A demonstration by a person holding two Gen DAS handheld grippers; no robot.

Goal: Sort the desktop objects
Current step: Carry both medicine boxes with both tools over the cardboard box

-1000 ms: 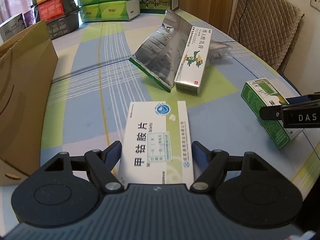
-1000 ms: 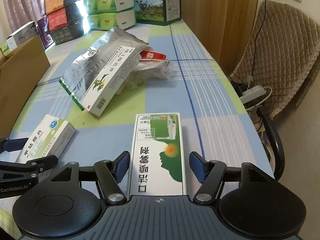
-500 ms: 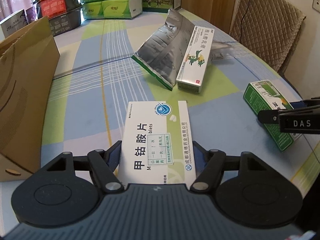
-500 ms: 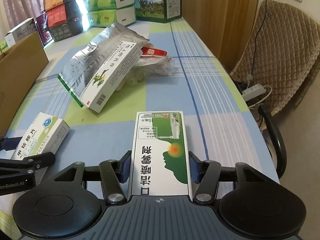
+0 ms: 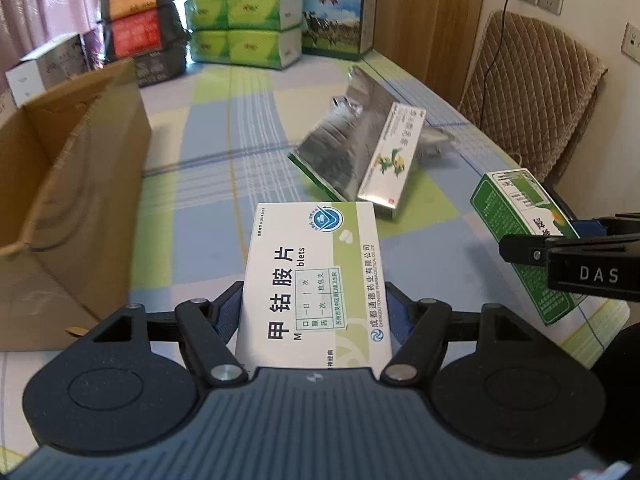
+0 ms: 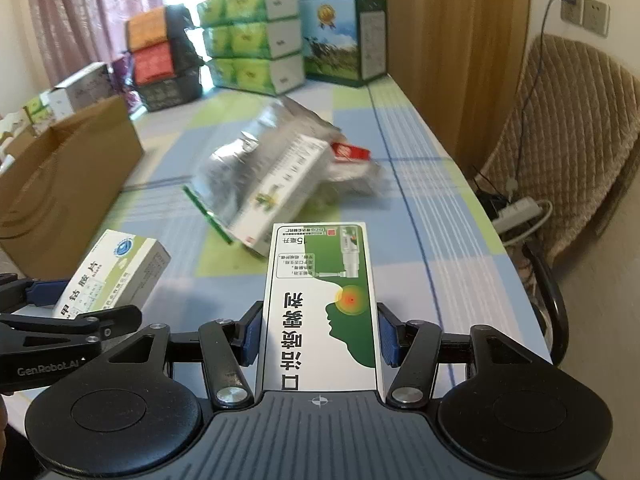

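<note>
Left wrist view: left gripper clamped on a white-and-green tablet box, blue pads pressed against both long sides, box lifted clear of the checked tablecloth. Open cardboard carton just to the left, resting on the table. Ahead and right, a silver foil pouch with a long white ointment box leaning on it. Far right, a green spray box pinched in the right gripper, also off the table. Right wrist view: right gripper closed on the green spray box, pads tight on both sides, box pointing forward above the cloth. Foil pouch blurred beyond it, a red-labelled packet behind. Tablet box at lower left in the left gripper. Stacked green tissue packs at the table's far end; quilted chair to the right.
</note>
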